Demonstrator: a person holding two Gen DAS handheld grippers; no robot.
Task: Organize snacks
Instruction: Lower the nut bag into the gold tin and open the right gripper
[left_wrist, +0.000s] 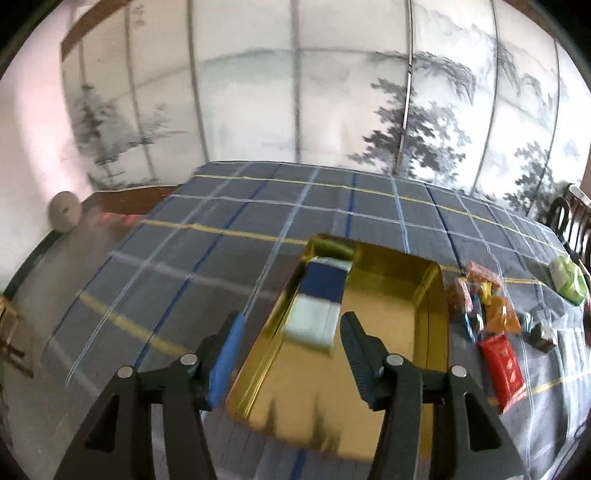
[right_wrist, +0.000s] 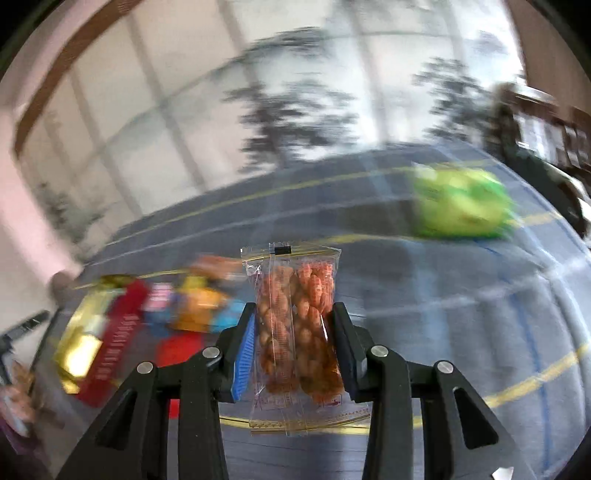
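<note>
right claw (right_wrist: 293, 325) clamped on a clear twist packet (right_wrist: 295, 325), lifted off the surface; left claw (left_wrist: 291, 332) apart, empty, above the gold tin (left_wrist: 424, 295); best carried level and lowered flat beside the blue pack (left_wrist: 321, 299).

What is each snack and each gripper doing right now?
Left gripper: open, nothing between its fingers, above the tin.
Right gripper: shut on the twist packet.
Twist packet: sealed, upright, held off the table.
Gold tin: open, lidless, on the cloth.
Blue-and-white packet: lying inside the tin by its left wall.
Red packet: lying flat on the cloth, outside the tin.
Green packet: on the cloth, apart from the pile.
</note>
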